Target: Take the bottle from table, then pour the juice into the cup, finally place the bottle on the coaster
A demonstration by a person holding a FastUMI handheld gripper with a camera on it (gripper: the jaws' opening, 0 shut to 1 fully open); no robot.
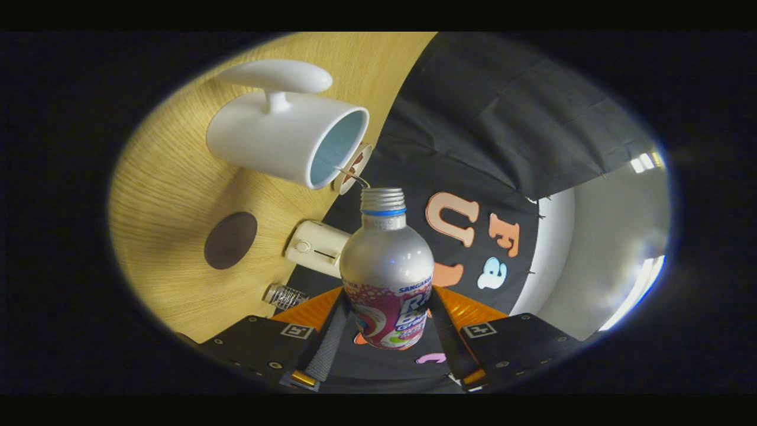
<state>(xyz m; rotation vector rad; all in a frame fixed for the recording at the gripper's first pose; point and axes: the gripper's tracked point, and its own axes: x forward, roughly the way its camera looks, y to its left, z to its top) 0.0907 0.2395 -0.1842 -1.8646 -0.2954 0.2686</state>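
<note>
Bottle (387,266) sat clamped between gripper (387,322) fingers, mouth just beside mug (284,139) rim; coaster (230,240) lay on table (171,177) nearby.

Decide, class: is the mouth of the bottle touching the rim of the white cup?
Apart. In the gripper view the bottle, held between the fingers, has its mouth just short of the cup rim, with dark cloth showing between them.

The gripper (387,319) is rolled well over to one side, so the worktop (171,195) stands nearly on edge in its view. Its two fingers (331,337) press on the bottle (387,272) from either side, gripping its lower body.
</note>
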